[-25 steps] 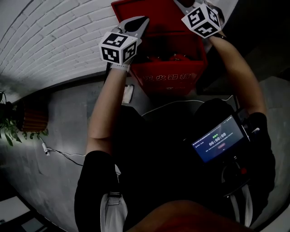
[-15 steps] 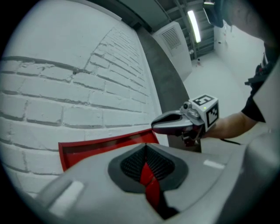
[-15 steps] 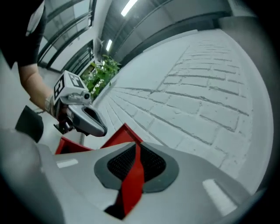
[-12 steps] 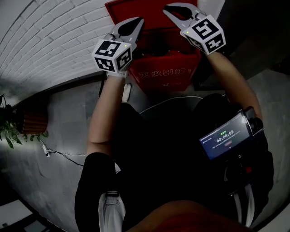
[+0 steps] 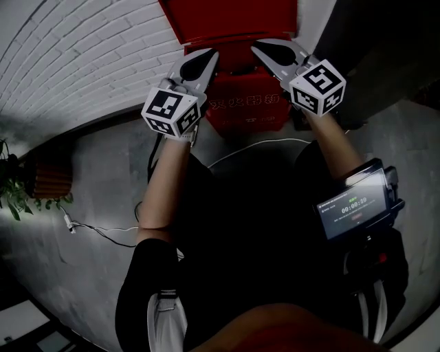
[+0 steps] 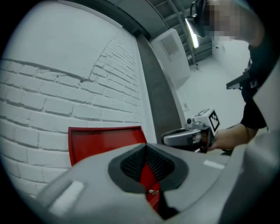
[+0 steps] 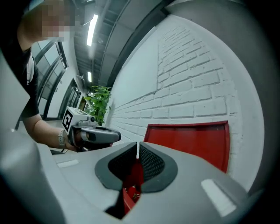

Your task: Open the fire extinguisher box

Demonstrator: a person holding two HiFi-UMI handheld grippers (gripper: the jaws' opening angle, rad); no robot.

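- Head view: the left claw [image 5: 206, 59] is closed tip to tip and empty. The fire extinguisher box [image 5: 247, 113] sits just ahead of it, between the two claws.
- The lid [image 5: 230, 17] stands raised against the brick wall [image 5: 82, 62] beyond both claws. The opening looks done, so the claws should draw back level without brushing the lid.
- The right claw [image 5: 261, 49] has just been closing and is now all but shut, with nothing in it.
- Count: two claws, one box, one lid, and one plant [image 5: 14, 196] far to the left of the left claw.
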